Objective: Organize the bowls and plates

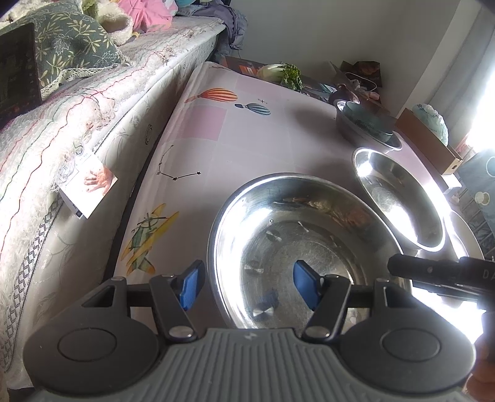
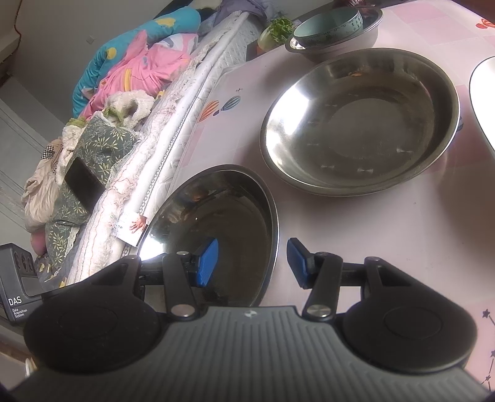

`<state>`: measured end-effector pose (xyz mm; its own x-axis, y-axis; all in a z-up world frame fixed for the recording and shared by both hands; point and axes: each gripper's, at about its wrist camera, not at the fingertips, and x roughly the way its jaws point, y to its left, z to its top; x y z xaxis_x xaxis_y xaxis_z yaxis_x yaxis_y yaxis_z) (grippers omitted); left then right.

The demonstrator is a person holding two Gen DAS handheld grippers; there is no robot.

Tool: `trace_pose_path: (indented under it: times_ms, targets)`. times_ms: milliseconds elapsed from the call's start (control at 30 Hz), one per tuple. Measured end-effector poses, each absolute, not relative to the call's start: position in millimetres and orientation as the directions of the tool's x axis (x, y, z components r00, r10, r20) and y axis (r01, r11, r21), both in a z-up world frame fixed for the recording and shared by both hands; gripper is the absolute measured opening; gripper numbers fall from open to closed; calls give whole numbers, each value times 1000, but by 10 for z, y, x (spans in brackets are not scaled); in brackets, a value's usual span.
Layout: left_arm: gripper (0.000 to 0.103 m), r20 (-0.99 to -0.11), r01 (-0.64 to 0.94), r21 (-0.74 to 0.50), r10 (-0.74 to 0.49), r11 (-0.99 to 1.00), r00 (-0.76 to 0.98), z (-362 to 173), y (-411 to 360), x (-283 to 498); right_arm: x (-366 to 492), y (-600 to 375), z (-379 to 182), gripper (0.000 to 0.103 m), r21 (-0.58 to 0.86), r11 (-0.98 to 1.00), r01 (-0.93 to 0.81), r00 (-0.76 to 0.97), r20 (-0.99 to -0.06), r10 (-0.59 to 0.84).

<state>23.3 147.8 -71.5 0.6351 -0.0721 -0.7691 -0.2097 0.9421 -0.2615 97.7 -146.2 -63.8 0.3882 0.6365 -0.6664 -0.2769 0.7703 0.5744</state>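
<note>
A wide steel bowl (image 1: 309, 247) sits nearest on the pink patterned tablecloth (image 1: 247, 139). My left gripper (image 1: 247, 284) is open and straddles its left rim, one blue pad outside and one inside. In the right wrist view the same bowl (image 2: 216, 216) has its right rim between the pads of my open right gripper (image 2: 252, 263); neither pad presses on it. A second steel bowl (image 2: 362, 123) (image 1: 399, 198) lies beyond, beside a white plate (image 2: 482, 102). Farther back a teal ceramic bowl (image 2: 328, 24) rests inside a third steel bowl (image 1: 349, 130).
A bed (image 1: 77, 139) with quilts, a leafy cushion and pink clothes (image 2: 139, 68) runs along the table's left side. A photo card (image 1: 89, 188) hangs at its edge. Leafy greens (image 1: 284, 74) and clutter lie at the far end. A cardboard box (image 1: 427, 139) stands at the right.
</note>
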Motion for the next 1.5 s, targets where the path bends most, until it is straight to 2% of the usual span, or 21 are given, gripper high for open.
trace_pose_path:
  times_ms: [367,633,700,833,967,1200,1500]
  targets:
    - [64,-768,-210,-235,-49,949,638,-719,1437,242,995,-1419,-658,50,541,788,-294,407,-675,615]
    - [61,-761,-212,-150,24,966,649,-740,1341,215,968,-1342,-661,49,461,822,-334,464,-679,569]
    - [58,-754,-216,-127,47,968,655,-748,1314,212,972,-1318,-679,46,453,826,-336,471,-679,563]
    - [44,-746,-219,-98,74,971,662,-758,1276,205,959,-1282,-702,30,452,826,-336,474,-677,563]
    - [38,-744,-234,-71,105,970,660,-760,1263,187,917,-1276,-706,23,432,837,-336,490,-679,547]
    - [37,-753,-205,-77,78,976,654,-745,1193,82,798,-1404,-678,21,438,836,-330,490,-678,548]
    - [41,-766,-173,0,112,985,633,-782,1053,139,761,-1447,-763,21,451,836,-312,487,-680,548]
